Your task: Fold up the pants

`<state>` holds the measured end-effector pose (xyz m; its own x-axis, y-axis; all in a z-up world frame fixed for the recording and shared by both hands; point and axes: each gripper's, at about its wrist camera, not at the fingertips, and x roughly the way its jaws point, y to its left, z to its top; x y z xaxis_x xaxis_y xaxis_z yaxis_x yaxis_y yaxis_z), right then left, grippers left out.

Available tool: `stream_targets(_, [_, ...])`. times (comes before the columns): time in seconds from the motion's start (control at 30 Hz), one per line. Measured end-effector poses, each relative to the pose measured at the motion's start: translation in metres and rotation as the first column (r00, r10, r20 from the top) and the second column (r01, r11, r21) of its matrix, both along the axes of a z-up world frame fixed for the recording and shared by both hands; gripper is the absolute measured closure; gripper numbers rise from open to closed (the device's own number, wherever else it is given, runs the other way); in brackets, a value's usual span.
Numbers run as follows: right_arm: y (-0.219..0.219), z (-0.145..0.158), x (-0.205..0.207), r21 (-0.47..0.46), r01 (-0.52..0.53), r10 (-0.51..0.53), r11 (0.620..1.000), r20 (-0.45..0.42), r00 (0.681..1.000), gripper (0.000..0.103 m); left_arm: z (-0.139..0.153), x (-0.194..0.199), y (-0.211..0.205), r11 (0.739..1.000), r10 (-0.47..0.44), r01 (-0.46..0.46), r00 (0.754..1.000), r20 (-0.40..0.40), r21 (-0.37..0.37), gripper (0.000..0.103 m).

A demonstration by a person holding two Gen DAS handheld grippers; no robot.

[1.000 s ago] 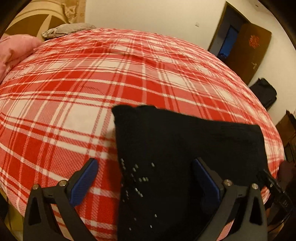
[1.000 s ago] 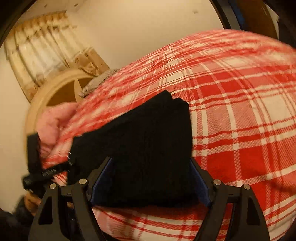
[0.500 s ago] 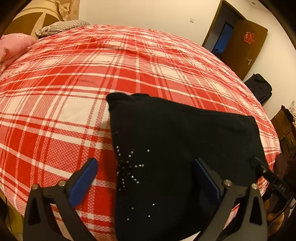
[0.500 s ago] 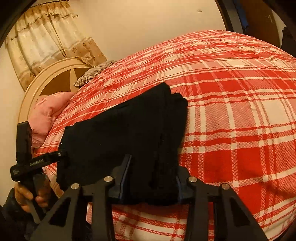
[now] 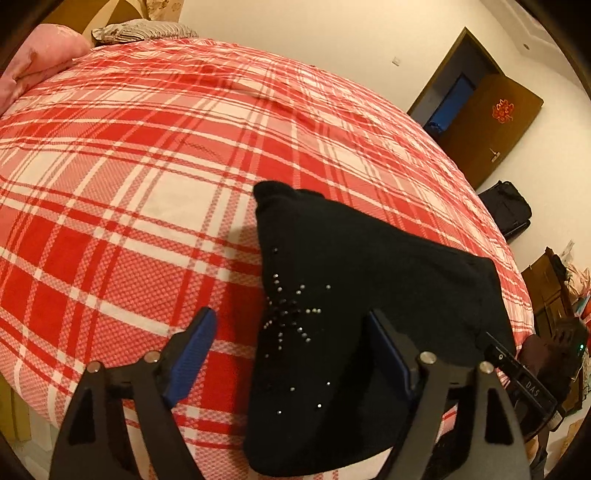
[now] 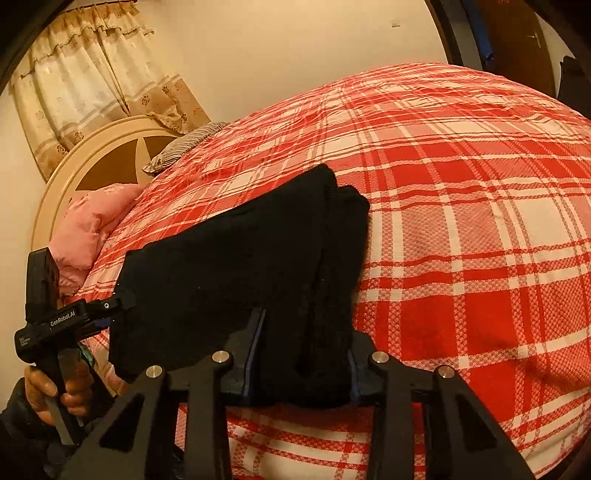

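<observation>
Pink quilt (image 5: 40,62): bunched at the head end of the bed, far left, well apart from the pants.
Striped pillow (image 5: 144,29): at the head end, beside the quilt.
Headboard (image 6: 99,162): round, cream and brown, with a curtain (image 6: 92,74) behind it.
Bed (image 5: 147,166): red and white check cover, smooth across most of its surface.
Left gripper (image 5: 291,354): jaws wide apart, holding nothing; its left blue pad is over the cover, its right pad over the black cloth. It straddles the left edge of the pants.
Pants (image 5: 351,295): black, with a burst of small studs on top; they lie near the front edge of the bed as a compact stack of several layers, corners roughly square.
Right gripper (image 6: 306,354): jaws drawn in close on a thick bunch of layers at the right end of the pants (image 6: 240,266). The pads press against the cloth on both sides; it reads as a firm pinch.
Person's hand (image 6: 55,391): seen in the right wrist view, wrapped round the handle of the left gripper at the far left.
Door (image 5: 491,122): brown, ajar, far right; a dark bag (image 5: 506,206) sits on the floor near it.
Progress: judged late. The pants are already reduced to a small bundle. What seems left is one last fold or tidying of the right end, then release.
</observation>
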<state>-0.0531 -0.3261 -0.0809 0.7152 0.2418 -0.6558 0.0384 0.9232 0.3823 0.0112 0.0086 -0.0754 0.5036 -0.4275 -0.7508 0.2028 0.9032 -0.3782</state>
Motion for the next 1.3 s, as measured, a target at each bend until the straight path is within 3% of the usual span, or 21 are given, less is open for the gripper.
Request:
stream_targets(0.17, [0.005, 0.005, -0.002, -0.032, -0.01, 0.01, 0.999, -0.002, 1.0, 0.066, 0.0, -0.003, -0.007, 1.0, -0.025, 0.025, 1.0, -0.003, -0.002, 0.023])
stream_targets(0.23, [0.005, 0.004, -0.002, -0.025, -0.005, 0.005, 1.0, -0.005, 1.0, 0.066, 0.002, -0.004, -0.01, 0.999, -0.05, 0.05, 0.999, -0.004, -0.018, 0.043])
stream_targets(0.33, [0.004, 0.003, -0.002, -0.015, 0.007, -0.007, 1.0, -0.01, 1.0, 0.066, 0.004, -0.005, -0.014, 0.997, -0.076, 0.075, 0.997, -0.015, -0.025, 0.062])
stream_targets(0.53, [0.027, 0.018, -0.004, -0.173, 0.017, -0.016, 0.985, 0.006, 1.0, 0.068, 0.015, -0.007, -0.025, 0.994, -0.091, 0.088, 0.995, 0.034, 0.07, 0.08])
stream_targets(0.87, [0.055, 0.051, -0.013, -0.277, 0.022, 0.003, 0.96, 0.089, 0.996, 0.07, 0.037, -0.012, -0.038, 0.973, -0.131, 0.091, 0.975, 0.181, 0.214, 0.087])
stream_targets(1.3, [0.107, 0.094, 0.031, -0.355, -0.063, 0.129, 0.933, 0.167, 0.977, 0.07, 0.062, 0.011, -0.013, 0.984, -0.069, 0.023, 0.964, 0.256, 0.179, 0.088])
